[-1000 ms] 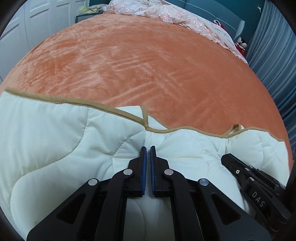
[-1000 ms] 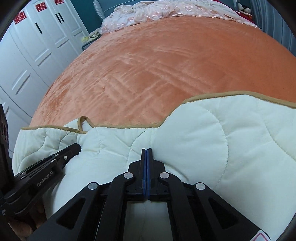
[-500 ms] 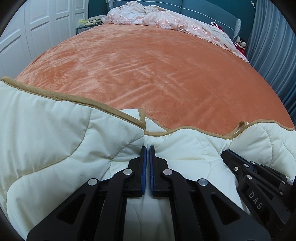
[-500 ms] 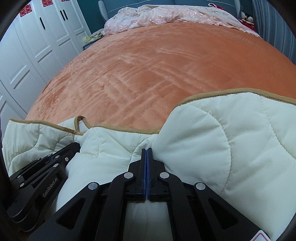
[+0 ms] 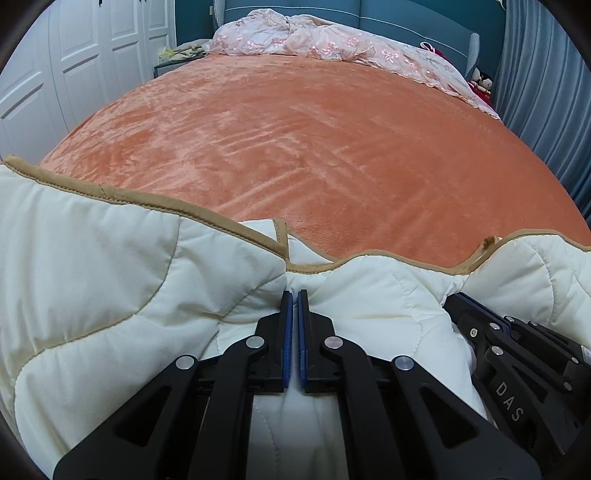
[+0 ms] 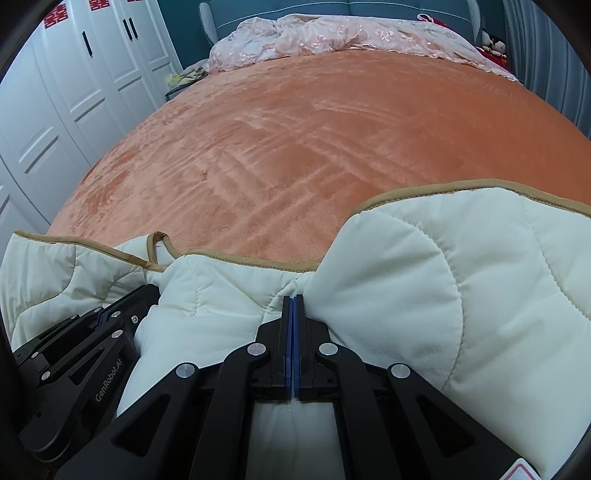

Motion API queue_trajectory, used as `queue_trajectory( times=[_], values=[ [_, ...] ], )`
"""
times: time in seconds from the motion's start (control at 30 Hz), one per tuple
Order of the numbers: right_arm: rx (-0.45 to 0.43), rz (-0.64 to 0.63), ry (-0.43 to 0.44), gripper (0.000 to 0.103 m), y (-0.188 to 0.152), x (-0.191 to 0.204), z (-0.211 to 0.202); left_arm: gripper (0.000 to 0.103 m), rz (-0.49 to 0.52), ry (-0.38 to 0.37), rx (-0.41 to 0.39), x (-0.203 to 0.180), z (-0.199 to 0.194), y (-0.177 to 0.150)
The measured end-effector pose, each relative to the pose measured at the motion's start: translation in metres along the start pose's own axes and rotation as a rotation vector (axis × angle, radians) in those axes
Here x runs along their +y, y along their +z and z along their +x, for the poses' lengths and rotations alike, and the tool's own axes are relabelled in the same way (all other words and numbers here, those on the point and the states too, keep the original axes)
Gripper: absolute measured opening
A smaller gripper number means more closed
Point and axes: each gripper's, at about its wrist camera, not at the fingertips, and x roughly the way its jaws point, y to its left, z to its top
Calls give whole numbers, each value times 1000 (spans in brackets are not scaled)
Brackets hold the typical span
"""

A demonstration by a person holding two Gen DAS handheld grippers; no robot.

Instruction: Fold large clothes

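A cream quilted garment [image 5: 110, 280] with tan piping lies bunched at the near edge of a bed with an orange plush cover [image 5: 314, 140]. My left gripper [image 5: 294, 295] is shut on a fold of the garment just below its tan edge. My right gripper [image 6: 293, 300] is shut on another fold of the same garment [image 6: 443, 280]. The two grippers sit side by side: the right one shows at the lower right of the left wrist view [image 5: 517, 350], the left one at the lower left of the right wrist view [image 6: 81, 350]. A tan loop [image 6: 159, 243] sticks up between them.
A crumpled pink floral blanket [image 5: 332, 40] lies at the head of the bed against a teal headboard [image 5: 388, 18]. White wardrobe doors [image 6: 74, 92] stand on the left, grey-blue curtains [image 5: 546, 92] on the right. The orange cover stretches wide ahead.
Both grippers have risen and tilted up with the garment still held: the headboard and wardrobe have come into view, and the garment's edge now sits lower in both views.
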Motion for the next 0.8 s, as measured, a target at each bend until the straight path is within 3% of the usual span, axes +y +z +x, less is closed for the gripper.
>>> queue_trajectory(
  times=[0.3, 0.4, 0.47, 0.53, 0.63, 0.8],
  values=[
    [1, -7, -11, 0, 4, 2, 4, 1, 17, 26, 13, -4, 2, 3],
    [29, 26, 3, 0, 11, -3, -3, 2, -22, -15, 64, 5, -6, 13],
    [-6, 66, -57, 0, 14, -6, -30, 5, -123, -45, 89, 27, -26, 20],
    [-69, 77, -31, 9, 7, -6, -71, 9, -215, -45, 66, 56, -62, 19],
    [-62, 65, 35, 9, -24, -3, -113, 22, -300, -64, 32, 98, -114, -1],
    [19, 10, 115, 9, -89, 20, -149, 33, -435, -59, 59, 159, -174, -65]
  ],
)
